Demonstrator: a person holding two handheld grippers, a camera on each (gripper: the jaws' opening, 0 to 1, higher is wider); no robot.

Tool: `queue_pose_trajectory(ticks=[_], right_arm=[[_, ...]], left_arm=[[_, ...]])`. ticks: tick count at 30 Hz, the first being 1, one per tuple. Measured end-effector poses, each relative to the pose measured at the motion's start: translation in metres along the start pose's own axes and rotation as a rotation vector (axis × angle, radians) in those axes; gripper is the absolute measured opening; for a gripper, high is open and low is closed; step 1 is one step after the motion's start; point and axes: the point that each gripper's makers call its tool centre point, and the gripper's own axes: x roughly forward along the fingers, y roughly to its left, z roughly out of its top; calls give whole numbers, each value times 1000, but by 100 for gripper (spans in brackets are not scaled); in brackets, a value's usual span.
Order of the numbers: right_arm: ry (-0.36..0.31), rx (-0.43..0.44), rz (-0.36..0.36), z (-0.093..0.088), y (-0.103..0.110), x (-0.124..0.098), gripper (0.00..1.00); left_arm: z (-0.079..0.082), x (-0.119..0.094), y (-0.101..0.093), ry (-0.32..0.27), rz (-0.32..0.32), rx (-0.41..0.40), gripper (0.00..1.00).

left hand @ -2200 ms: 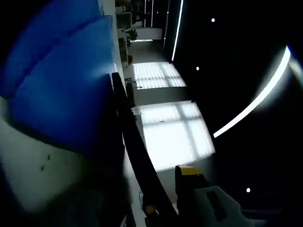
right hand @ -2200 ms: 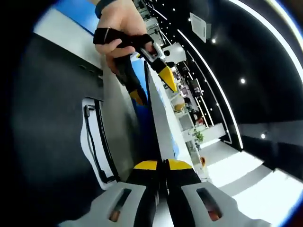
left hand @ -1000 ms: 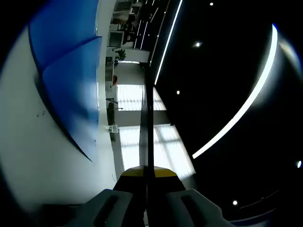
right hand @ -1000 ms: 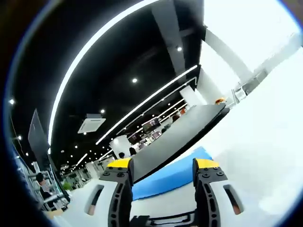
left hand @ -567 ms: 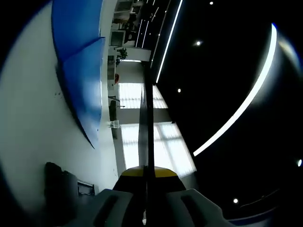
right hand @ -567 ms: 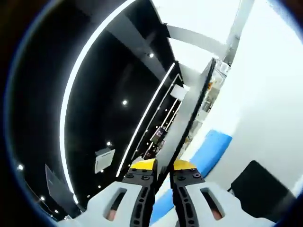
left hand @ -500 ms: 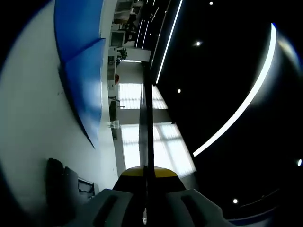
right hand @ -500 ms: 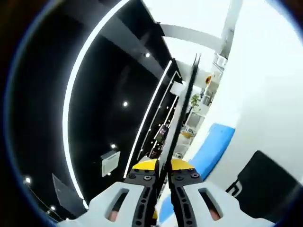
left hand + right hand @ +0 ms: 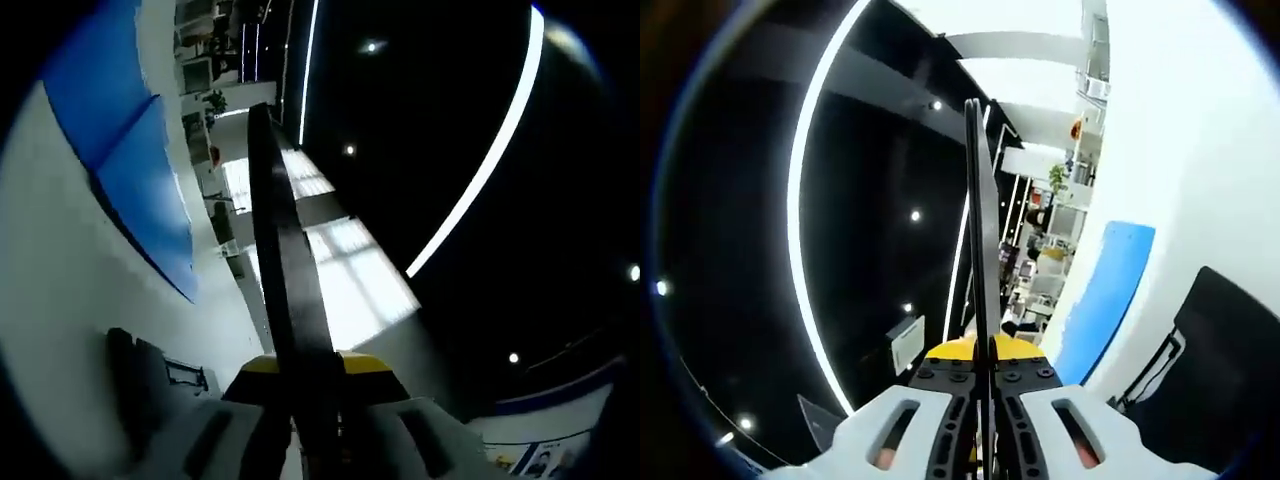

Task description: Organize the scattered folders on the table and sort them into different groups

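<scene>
Left tongs (image 9: 305,365): jaws pressed together on the near edge of a dark folder (image 9: 285,260), seen edge-on as a thin band running up and away from the yellow tips
Right tongs (image 9: 980,350): jaws likewise closed tight on a dark folder (image 9: 978,220), its thin edge rising straight from the tips toward the ceiling lights
Change, left gripper view: half a second back the folder's edge stood upright in the picture; it now leans to the left and looks wider, and the whole scene has swung with the hand, so the camera has tilted
Change, right gripper view: the clamped folder, slanted a moment ago, now stands vertical in the view, again with the whole background rolled
Blue folders: in the left gripper view two blue folders (image 9: 130,170) lie overlapped on the white table (image 9: 60,330), far left of the tongs; in the right gripper view a single blue folder (image 9: 1105,290) lies flat on the table (image 9: 1200,160), to the right of the tongs
Black folders on the table: a dark one with a clip (image 9: 150,375) sits near the left tongs; another (image 9: 1200,370) lies near right in the right gripper view
</scene>
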Motion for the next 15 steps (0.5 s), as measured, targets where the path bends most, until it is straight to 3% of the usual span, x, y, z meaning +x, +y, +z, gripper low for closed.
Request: queue_pose_trajectory(ticks=[7,15], right_arm=[[49,37,8,14,0,-15,4],[117,90,5,53,-20,-31,4]], left_arm=[[24,-24,-3,17,4,59,33],[64,-51,5,9,30,106,39]])
